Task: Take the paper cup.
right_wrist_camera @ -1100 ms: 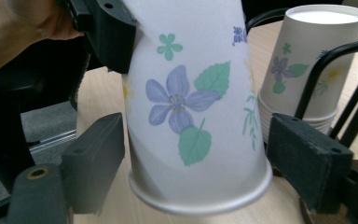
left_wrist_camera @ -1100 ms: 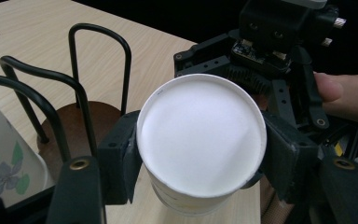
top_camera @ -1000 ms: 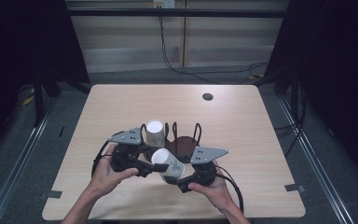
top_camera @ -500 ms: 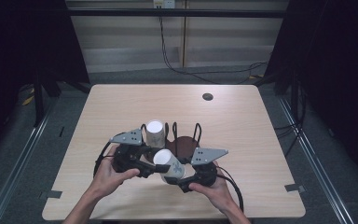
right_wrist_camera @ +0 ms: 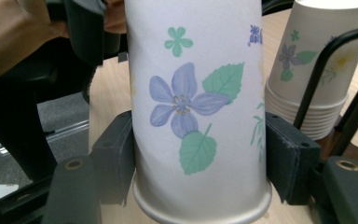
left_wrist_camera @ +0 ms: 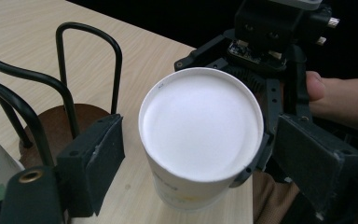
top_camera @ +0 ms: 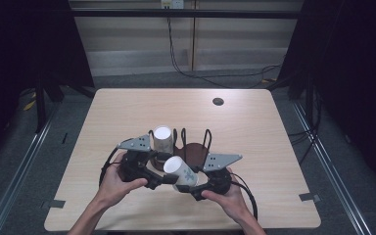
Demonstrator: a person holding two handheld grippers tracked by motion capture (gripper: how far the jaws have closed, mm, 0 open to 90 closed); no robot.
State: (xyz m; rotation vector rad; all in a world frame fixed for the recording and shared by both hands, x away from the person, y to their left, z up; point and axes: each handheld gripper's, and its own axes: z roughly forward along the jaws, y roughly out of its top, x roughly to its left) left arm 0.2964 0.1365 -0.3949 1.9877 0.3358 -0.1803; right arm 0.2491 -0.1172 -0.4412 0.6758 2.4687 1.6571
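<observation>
A white paper cup (top_camera: 180, 171) with blue flowers and green leaves lies tilted between the two grippers near the table's front edge. My right gripper (right_wrist_camera: 203, 158) is shut on the cup (right_wrist_camera: 196, 102); its jaws have just been closing, and both pads press the cup's sides near the rim. My left gripper (left_wrist_camera: 200, 154) is open. Its jaws have just been opening, and they stand apart on either side of the cup's white bottom (left_wrist_camera: 200, 123). From above, the left gripper (top_camera: 160, 177) and right gripper (top_camera: 188, 185) face each other.
A stack of matching cups (top_camera: 163, 138) stands upside down in a black wire rack (top_camera: 207, 139) with a round brown base, just behind the grippers. The stack (right_wrist_camera: 317, 70) is at the right of the right gripper view. A dark round hole (top_camera: 218, 101) marks the far table.
Both hands and the cup stay in place. From above no clear difference shows.
</observation>
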